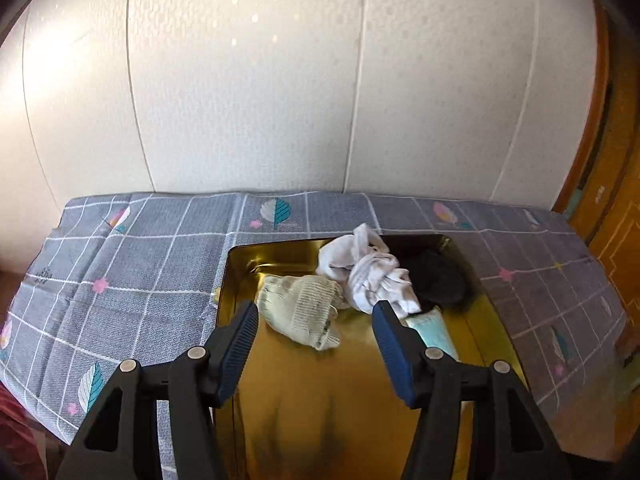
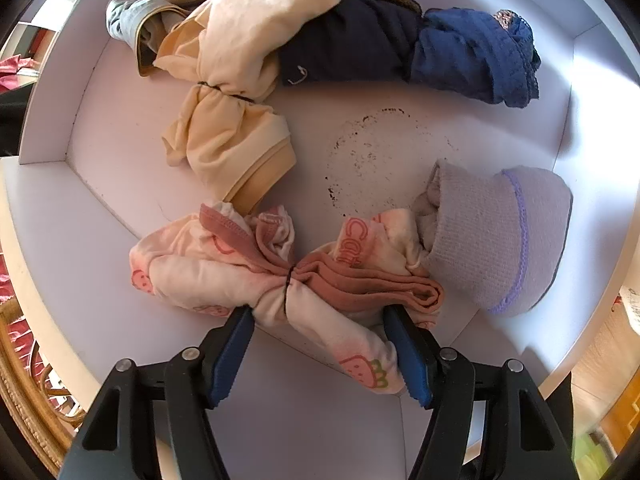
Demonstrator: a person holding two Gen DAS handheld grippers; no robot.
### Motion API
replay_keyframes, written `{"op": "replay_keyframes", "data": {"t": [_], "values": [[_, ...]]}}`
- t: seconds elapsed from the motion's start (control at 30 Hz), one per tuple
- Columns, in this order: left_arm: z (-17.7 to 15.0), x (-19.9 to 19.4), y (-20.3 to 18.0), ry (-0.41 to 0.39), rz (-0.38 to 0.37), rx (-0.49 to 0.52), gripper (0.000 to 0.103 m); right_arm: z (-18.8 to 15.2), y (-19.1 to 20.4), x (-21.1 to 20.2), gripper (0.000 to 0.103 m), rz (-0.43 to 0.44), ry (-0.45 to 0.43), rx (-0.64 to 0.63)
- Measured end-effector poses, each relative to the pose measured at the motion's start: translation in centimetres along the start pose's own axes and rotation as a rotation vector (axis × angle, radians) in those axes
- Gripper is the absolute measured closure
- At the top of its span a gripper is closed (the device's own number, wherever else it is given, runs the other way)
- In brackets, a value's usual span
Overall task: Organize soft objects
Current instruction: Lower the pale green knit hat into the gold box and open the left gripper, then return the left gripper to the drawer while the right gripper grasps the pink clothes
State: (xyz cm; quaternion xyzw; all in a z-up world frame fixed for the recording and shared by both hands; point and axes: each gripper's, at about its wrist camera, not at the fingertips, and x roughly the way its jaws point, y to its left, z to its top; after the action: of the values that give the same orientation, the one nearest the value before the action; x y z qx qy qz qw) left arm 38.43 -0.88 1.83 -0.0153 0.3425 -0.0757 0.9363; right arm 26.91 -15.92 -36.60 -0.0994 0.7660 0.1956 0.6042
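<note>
Left tool (image 1: 316,330) spread wide, empty, above gold tray (image 1: 496,332); beyond tips: pale ribbed sock (image 1: 300,312), white bundle (image 1: 370,270), black sock (image 1: 434,278) in tray on grey checked cloth (image 1: 132,264)

Right tool (image 2: 320,332) clamped on pink tied bundle (image 2: 288,280) in white box (image 2: 400,140); grey sock (image 2: 496,236) touching, cream bundle (image 2: 232,136) just beyond, navy bundle (image 2: 404,52) farthest

gold tray (image 1: 496,320) front bare, socks (image 1: 304,312) behind

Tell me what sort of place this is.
Most likely a bedroom at home. A gold tin of socks sits on a patterned grey cloth against a padded white wall, and a white box holds tied bundles of small clothes.
</note>
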Motion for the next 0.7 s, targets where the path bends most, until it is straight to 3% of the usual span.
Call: {"op": "replay_keyframes", "data": {"t": [0.13, 0.27, 0.37, 0.5, 0.6, 0.7], "values": [[-4.5, -5.0, -1.6, -0.084, -0.066, 0.046, 0.043, -0.1, -0.1, 0.1, 0.034, -0.001, -0.005, 0.005], [-11.5, -7.2, -3.0, -0.056, -0.138, 0.062, 0.04, -0.5, -0.4, 0.1, 0.034, 0.0, -0.014, 0.033], [-17.3, -5.3, -3.6, 0.083, -0.168, 0.021, 0.039, -0.8, -0.6, 0.2, 0.034, 0.009, -0.02, 0.068], [-23.6, -0.2, -2.1, 0.328, -0.17, -0.177, 0.039, -1.1, -0.7, 0.1, 0.034, 0.009, -0.03, 0.092], [-26.9, 3.3, -1.1, 0.487, -0.167, -0.277, 0.039, -1.2, -0.7, 0.2, 0.034, 0.007, -0.032, 0.102], [-28.5, 5.5, -0.2, 0.573, -0.17, -0.372, 0.039, -1.3, -0.7, 0.2, 0.034, 0.008, -0.031, 0.105]]}}
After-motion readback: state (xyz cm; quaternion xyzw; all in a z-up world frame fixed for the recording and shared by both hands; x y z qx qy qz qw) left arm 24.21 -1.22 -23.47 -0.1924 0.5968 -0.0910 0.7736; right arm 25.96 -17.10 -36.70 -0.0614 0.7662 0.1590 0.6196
